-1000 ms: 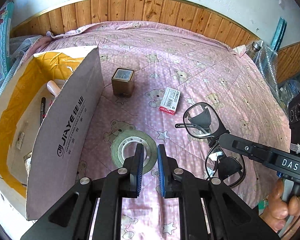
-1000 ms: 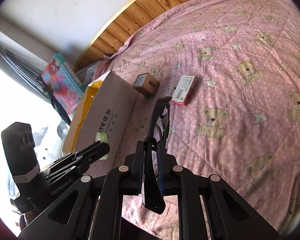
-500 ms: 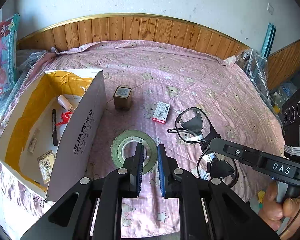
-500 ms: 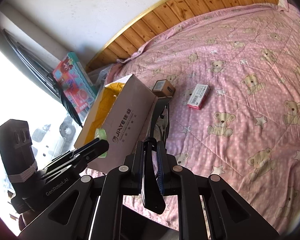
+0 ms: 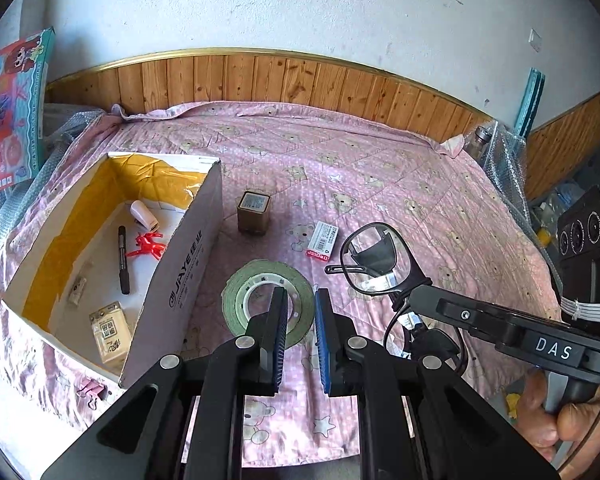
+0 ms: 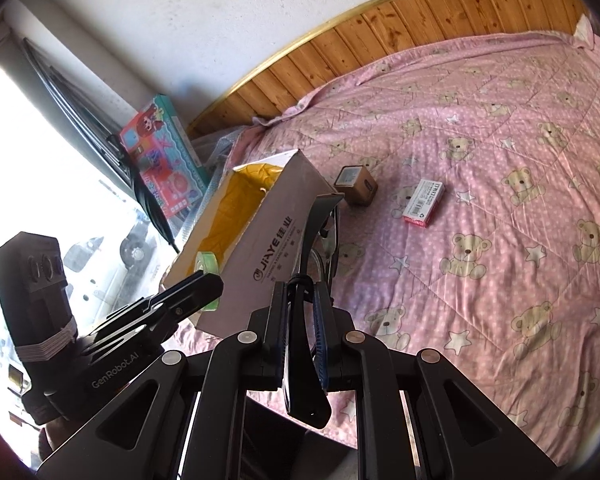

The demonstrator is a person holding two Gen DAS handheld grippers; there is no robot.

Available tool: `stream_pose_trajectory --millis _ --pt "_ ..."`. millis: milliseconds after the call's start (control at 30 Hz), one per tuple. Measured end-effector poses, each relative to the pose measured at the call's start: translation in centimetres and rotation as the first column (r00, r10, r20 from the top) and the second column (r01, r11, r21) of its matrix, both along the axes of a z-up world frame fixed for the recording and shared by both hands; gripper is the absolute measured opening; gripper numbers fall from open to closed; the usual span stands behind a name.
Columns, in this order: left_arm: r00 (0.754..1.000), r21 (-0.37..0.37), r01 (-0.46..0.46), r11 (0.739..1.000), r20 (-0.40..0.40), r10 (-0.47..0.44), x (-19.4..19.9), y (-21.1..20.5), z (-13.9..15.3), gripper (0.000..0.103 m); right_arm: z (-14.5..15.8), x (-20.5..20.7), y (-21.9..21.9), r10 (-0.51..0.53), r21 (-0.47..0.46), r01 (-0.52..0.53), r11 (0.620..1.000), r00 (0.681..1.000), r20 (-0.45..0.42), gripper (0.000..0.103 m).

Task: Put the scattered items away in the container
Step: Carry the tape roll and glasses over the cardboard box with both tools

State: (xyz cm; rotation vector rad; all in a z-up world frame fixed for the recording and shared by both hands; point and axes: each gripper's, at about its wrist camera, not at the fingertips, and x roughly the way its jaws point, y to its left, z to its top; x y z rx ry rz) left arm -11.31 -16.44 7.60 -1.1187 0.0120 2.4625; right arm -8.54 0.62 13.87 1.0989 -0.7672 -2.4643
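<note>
Pink bear-print bedding [image 5: 380, 168] carries everything. Right gripper [image 6: 302, 320] clamps black-framed glasses [image 5: 374, 258] aloft; left gripper [image 5: 300, 316] hangs with jaws parted above the tape roll [image 5: 236, 292]. Beyond lie a brown tin [image 5: 254, 210], red-white packet [image 5: 321, 242] and the cardboard box [image 5: 188, 264].

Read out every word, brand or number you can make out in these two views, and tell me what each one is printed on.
"JiAYE": side wall of the white cardboard box, followed by Chinese characters I cannot make out.
"DAS": black body of the right gripper.
"GenRobot.AI": black body of the left gripper.
Too small or blurred: print on the red and white small carton, the label atop the brown square tin, the beige packet inside the box, and the colourful toy box.
</note>
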Motion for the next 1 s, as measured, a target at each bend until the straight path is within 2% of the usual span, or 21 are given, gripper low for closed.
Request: stream_pose_trajectory --millis 533,1000 --pt "0.996 0.078 -0.090 0.993 -0.012 0.092 -1.8 -6.3 1.5 0.014 3.8 -3.3 -5.6 0.080 0.054 -0.077 0.996 0.996 -0.049 0.013" --pt "0.983 0.119 -0.183 0.976 0.000 0.185 -4.3 -12.2 1.5 0.014 4.5 -7.3 -11.1 0.170 0.071 -0.166 0.984 0.984 -0.051 0.013"
